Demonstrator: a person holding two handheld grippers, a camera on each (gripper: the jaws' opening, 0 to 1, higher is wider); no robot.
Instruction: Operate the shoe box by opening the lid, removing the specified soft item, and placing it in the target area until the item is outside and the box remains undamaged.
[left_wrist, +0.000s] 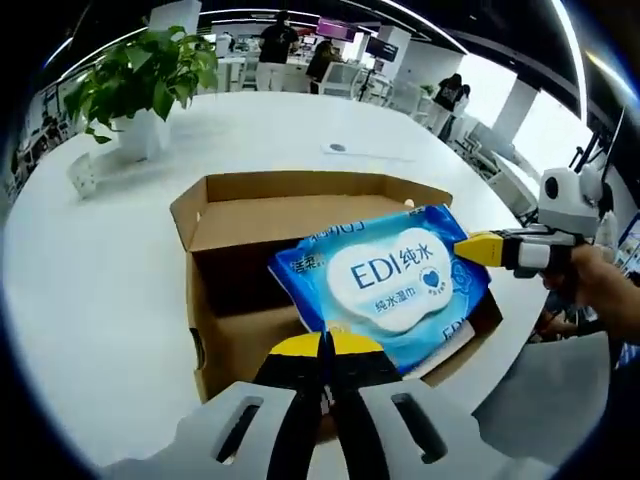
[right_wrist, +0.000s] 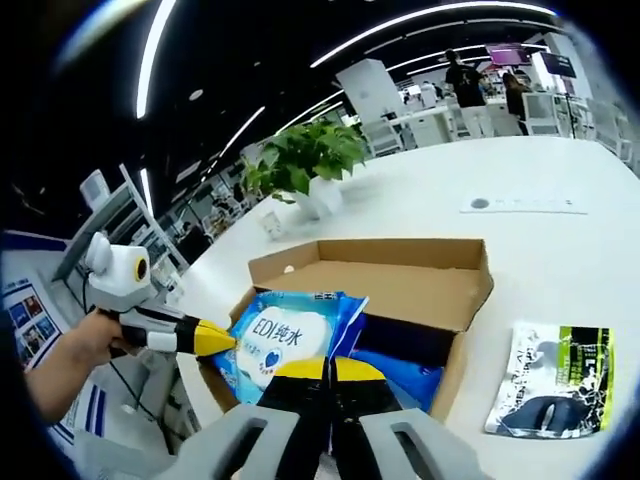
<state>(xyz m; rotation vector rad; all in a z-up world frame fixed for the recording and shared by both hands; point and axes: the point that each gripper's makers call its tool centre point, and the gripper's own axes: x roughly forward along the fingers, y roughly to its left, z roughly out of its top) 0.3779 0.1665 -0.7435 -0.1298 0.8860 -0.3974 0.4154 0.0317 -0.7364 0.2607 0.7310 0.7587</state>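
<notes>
Holding the wipes pack (left_wrist: 385, 280) from two sides rn: the left hand-held gripper (left_wrist: 325, 345) has its jaws pinched tight on the pack's near edge, and the right hand-held gripper (left_wrist: 478, 248) comes in from 3 o'clock in the left gripper view w/ its yellow tips closed on the opposite edge. Prob two grips bc the pack is soft and would sag or fold from one corner.

Pack sits tilted over the open shoe box (left_wrist: 300, 200), not outside it yet (lid flap is already folded back at 12 o'clock, looks undamaged). Something blue (right_wrist: 400, 372) shows under it in the box, maybe a second pack, can't tell.

Box is on a white table (left_wrist: 100, 280). A black-and-green packet (right_wrist: 550, 380) lies at 4 o'clock in the right gripper view, and a plant (left_wrist: 150, 70) stands well clear at 10 o'clock, so imo plenty of spots to set it down.
</notes>
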